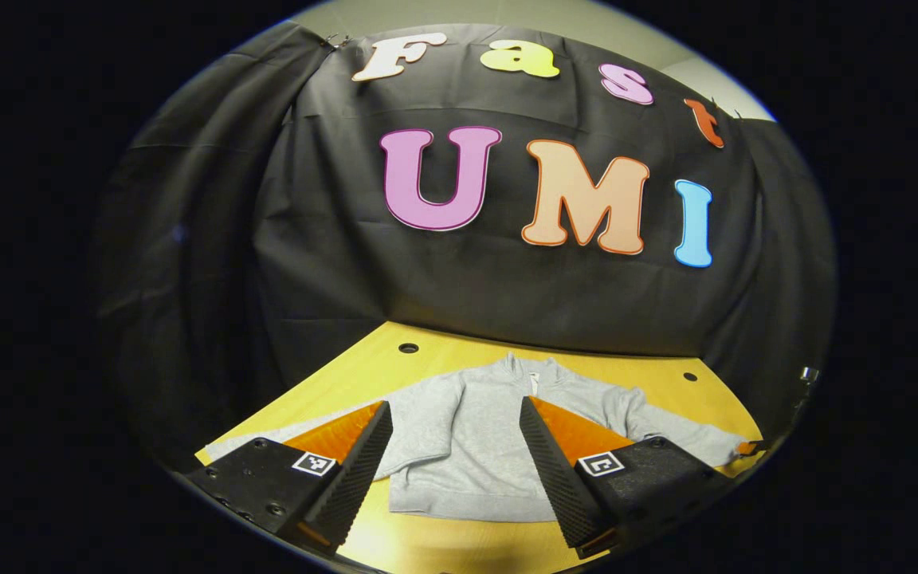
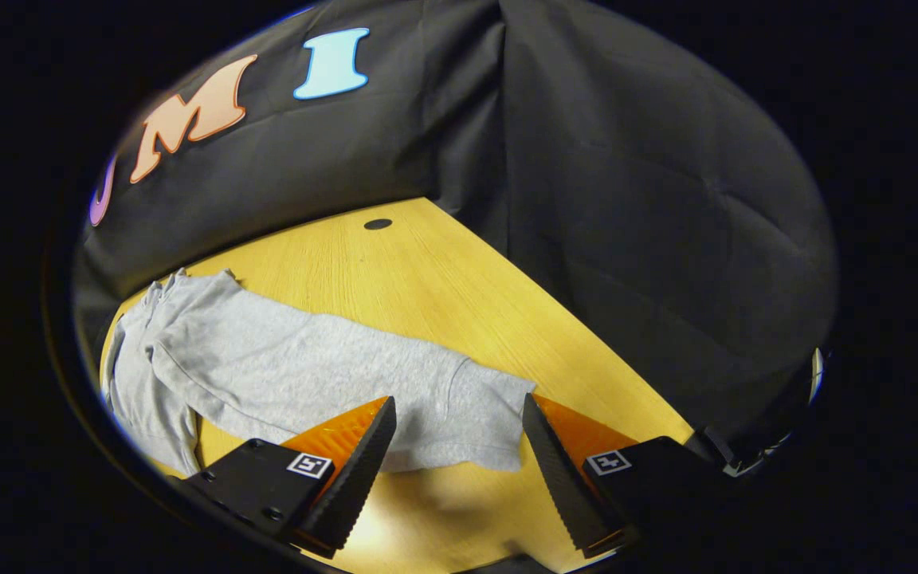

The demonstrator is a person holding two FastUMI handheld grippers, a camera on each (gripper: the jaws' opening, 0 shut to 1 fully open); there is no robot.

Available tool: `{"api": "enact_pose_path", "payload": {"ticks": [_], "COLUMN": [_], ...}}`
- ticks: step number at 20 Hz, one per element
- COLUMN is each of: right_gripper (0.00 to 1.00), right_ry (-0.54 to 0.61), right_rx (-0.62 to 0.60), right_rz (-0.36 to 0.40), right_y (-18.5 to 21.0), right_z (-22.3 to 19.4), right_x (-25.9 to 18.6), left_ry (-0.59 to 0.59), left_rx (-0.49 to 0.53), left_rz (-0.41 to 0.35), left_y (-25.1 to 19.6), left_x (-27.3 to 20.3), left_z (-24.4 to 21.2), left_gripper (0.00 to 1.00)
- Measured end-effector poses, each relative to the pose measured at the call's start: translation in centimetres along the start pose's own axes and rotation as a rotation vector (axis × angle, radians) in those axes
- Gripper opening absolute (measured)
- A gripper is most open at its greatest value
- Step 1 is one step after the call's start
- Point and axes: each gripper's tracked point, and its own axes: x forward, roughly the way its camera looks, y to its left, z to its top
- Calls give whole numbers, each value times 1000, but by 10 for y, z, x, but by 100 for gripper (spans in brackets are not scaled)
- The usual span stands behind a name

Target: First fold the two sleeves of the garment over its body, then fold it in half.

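Note:
A light grey sweatshirt [image 1: 467, 434] lies flat on the yellow wooden table [image 1: 443, 355], collar toward the back wall and both sleeves spread out to the sides. My left gripper [image 1: 453, 466] hovers open in front of the body's lower half, nothing between its fingers. In the right gripper view one sleeve [image 2: 331, 367] stretches across the table [image 2: 443, 271], its cuff end nearest the camera. My right gripper [image 2: 457, 470] stands open just above and in front of that cuff, holding nothing.
The black cloth wall [image 1: 331, 239] closes in the table at the back and on both sides. Small dark holes [image 1: 408, 347] [image 2: 378, 224] sit in the tabletop near the far edge. Bare wood lies beyond the sleeve toward the right corner.

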Motion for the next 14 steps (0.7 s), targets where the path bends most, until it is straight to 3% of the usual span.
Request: {"api": "enact_pose_path", "payload": {"ticks": [4,7,8,9,11,13,14], "right_gripper": [99,76,78,69,61,36,32], "right_ry": [42,37,41,35,39,48,56], "right_rx": [15,30,34,31,26,39,55], "right_rz": [48,48,39,35,36,39,43], "right_y": [6,5,2,0,0,1,4], "right_z": [-10,-8,-11,-10,-10,-10,-11], "right_x": [7,9,9,10,10,11,9], "left_ry": [3,8,7,7,4,1,2], "left_rx": [-12,3,6,5,3,0,0], "left_rz": [-18,-14,-13,-14,-9,-5,-2], "left_y": [-16,-19,-19,-19,-18,-17,-16], "left_x": [-4,-5,-4,-3,-3,-4,-3], "left_z": [-3,-4,-4,-4,-3,-3,-3], "left_gripper": [94,94,94,92,94,94,94]}}
